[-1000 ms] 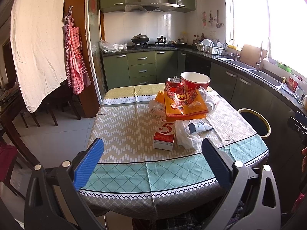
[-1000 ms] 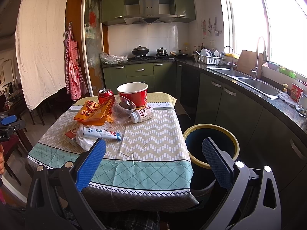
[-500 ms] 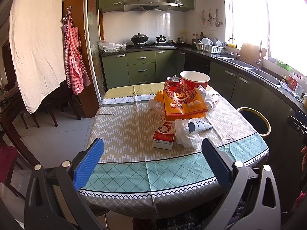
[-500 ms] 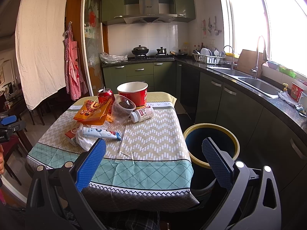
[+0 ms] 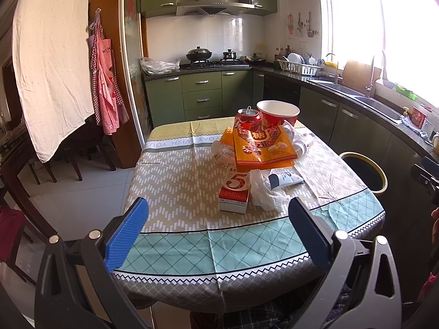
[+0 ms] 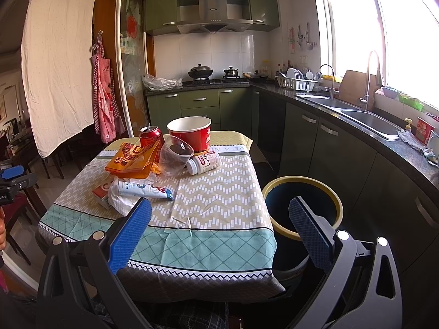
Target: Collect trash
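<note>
Nothing collected yet, judging by the pile. Both grippers, left gripper (image 5: pixel 216 230) and right gripper (image 6: pixel 219 230), are held wide and empty off the table's (image 6: pixel 219 244) near edge. Trash (image 6: pixel 153 164) is piled mid-table toward the far edge; bin (image 6: pixel 301 208) stands beside the right edge. All pickups remain.

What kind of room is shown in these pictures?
Most likely a home kitchen with an eating table: a stove under a range hood, a sink below the window, and a cloth-covered table beside a trash bin.

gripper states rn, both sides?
Left gripper: open, holding nothing.
Right gripper: open, holding nothing.
</note>
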Motion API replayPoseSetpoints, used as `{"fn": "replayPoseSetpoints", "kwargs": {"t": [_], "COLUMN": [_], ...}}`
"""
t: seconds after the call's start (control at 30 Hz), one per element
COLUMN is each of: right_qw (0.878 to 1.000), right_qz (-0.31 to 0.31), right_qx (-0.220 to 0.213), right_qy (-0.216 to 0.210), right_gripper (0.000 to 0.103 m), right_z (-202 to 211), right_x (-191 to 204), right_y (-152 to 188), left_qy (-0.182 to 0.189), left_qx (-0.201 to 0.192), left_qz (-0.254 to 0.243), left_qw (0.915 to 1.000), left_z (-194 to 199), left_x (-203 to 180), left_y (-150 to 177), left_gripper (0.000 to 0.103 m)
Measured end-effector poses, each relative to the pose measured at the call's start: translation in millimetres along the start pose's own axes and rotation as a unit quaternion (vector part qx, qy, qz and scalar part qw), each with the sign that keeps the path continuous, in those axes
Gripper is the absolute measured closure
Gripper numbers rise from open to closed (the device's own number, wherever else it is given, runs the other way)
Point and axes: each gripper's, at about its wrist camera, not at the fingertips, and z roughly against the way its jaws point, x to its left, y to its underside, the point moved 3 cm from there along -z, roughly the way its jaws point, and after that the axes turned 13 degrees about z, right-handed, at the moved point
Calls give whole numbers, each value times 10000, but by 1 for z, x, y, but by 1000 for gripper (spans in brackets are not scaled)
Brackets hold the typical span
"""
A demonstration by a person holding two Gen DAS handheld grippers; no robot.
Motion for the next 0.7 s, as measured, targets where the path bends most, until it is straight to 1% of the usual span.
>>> {"fn": "replayPoseSetpoints", "kwargs": {"t": [0.43,0.7], "right_qw": [10000,10000], "right_qz": [-10,-33], "right_qx": [14,73], "right_qy": [-1,-14], "right_gripper": [4,4], "right_z": [-1,-4], "right_x": [0,1], "right_y": [1,3], "left_qy": [-7,-44], "left_qx": [23,105], "left_qz": [-36,-66], "left_qw": [10000,9999], "left_z": [-2,-6], "left_x": [0,-1], "left_y": [2,3], "left_gripper": [6,6]}}
